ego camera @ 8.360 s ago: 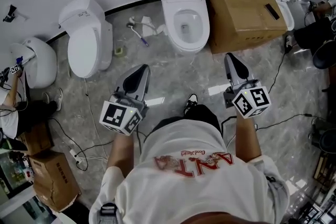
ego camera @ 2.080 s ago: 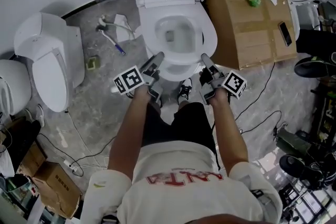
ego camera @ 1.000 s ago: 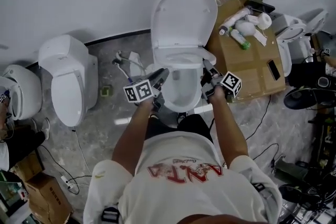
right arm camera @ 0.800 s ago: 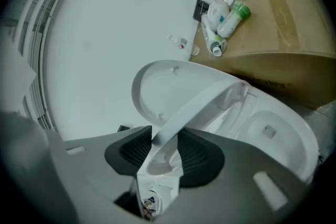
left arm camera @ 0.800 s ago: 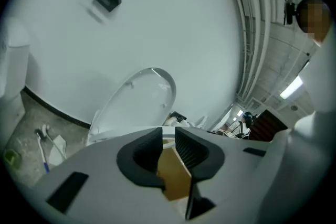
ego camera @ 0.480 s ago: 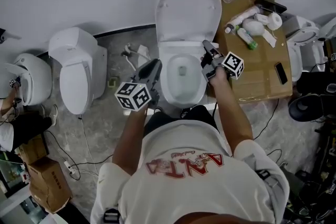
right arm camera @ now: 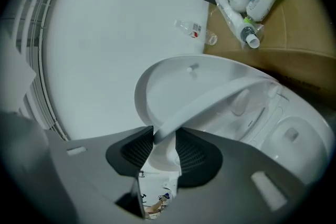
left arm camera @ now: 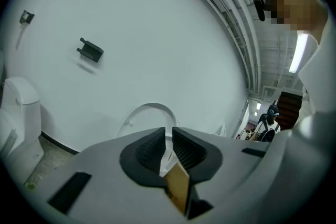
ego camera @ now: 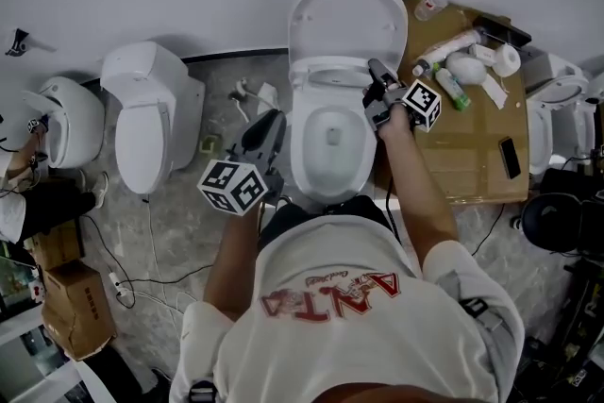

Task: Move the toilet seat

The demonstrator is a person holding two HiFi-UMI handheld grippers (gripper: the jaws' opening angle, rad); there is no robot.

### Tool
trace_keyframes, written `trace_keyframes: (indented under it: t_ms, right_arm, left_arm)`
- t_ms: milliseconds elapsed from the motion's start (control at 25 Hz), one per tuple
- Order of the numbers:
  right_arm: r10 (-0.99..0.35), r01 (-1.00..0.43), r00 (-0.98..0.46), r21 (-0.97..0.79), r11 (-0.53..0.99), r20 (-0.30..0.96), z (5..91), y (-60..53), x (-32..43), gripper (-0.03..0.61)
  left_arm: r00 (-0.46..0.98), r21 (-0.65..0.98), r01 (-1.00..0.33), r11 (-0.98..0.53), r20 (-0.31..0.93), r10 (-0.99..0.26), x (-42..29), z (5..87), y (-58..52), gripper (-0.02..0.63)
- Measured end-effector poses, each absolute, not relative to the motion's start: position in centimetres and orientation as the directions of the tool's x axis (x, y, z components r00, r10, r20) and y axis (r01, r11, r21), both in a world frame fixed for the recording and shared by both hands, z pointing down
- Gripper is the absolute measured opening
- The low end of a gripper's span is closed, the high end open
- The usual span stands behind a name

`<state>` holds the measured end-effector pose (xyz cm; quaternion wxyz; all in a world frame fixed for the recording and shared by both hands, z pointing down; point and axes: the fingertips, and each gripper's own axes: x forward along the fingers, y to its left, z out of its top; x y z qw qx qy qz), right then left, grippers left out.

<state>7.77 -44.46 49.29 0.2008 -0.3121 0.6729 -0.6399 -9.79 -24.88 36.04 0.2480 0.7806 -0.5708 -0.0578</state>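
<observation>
A white toilet (ego camera: 330,146) stands against the wall with its lid (ego camera: 347,14) upright. The toilet seat (ego camera: 332,75) is tilted up off the bowl. My right gripper (ego camera: 375,73) holds the seat's right rim, and its jaws are still closing. In the right gripper view the seat's edge (right arm camera: 210,99) runs between the pads of my right gripper (right arm camera: 164,139), with the lid (right arm camera: 176,78) behind it. My left gripper (ego camera: 272,123) hangs beside the bowl's left side, apart from it. In the left gripper view, my left gripper (left arm camera: 168,136) is all but shut, with only a thin slit and nothing held.
A cardboard box (ego camera: 462,123) to the right of the toilet carries bottles, tubes and a phone (ego camera: 511,157). Another toilet (ego camera: 151,118) stands to the left, with one more (ego camera: 66,118) at the far left. A hose and brush (ego camera: 247,94) lie on the floor between them. Cables trail across the tiles.
The right gripper has risen toward the lid, bringing the seat rim up with it. The left gripper has drawn back off the bowl to its left side and closed.
</observation>
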Motion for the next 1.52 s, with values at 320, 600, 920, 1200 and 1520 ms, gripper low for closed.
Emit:
trace_keyframes:
  t_ms: [320,600,920,1200,1520]
  right_arm:
    - [-0.694,-0.119,-0.711,-0.992,-0.042,0.115,49.3,-49.4,7.2,0.129]
    - [-0.706,-0.097,-0.700,-0.994,-0.053,0.106,49.5,-51.9,6.9,0.129]
    - [-0.713,-0.072,-0.695,-0.996,-0.053,0.088,49.7,-54.4,6.4,0.129]
    - [-0.717,-0.054,-0.694,-0.997,-0.046,0.071,49.7,-55.5,6.2,0.130]
    - [-0.700,-0.054,-0.714,-0.997,0.061,-0.005,47.9,-52.6,6.8,0.042]
  left_arm:
    - [0.271,0.432,-0.888,-0.161,0.207,-0.940,-11.0,35.8,-24.2,0.048]
    - [0.234,0.432,-0.892,-0.131,0.193,-0.953,-11.5,35.2,-24.3,0.048]
    - [0.236,0.435,-0.891,-0.129,0.203,-0.950,-11.7,35.2,-25.0,0.048]
    - [0.235,0.450,-0.886,-0.114,0.222,-0.946,-12.3,36.0,-24.9,0.048]
    - [0.251,0.454,-0.881,-0.135,0.205,-0.946,-13.4,35.3,-24.3,0.048]
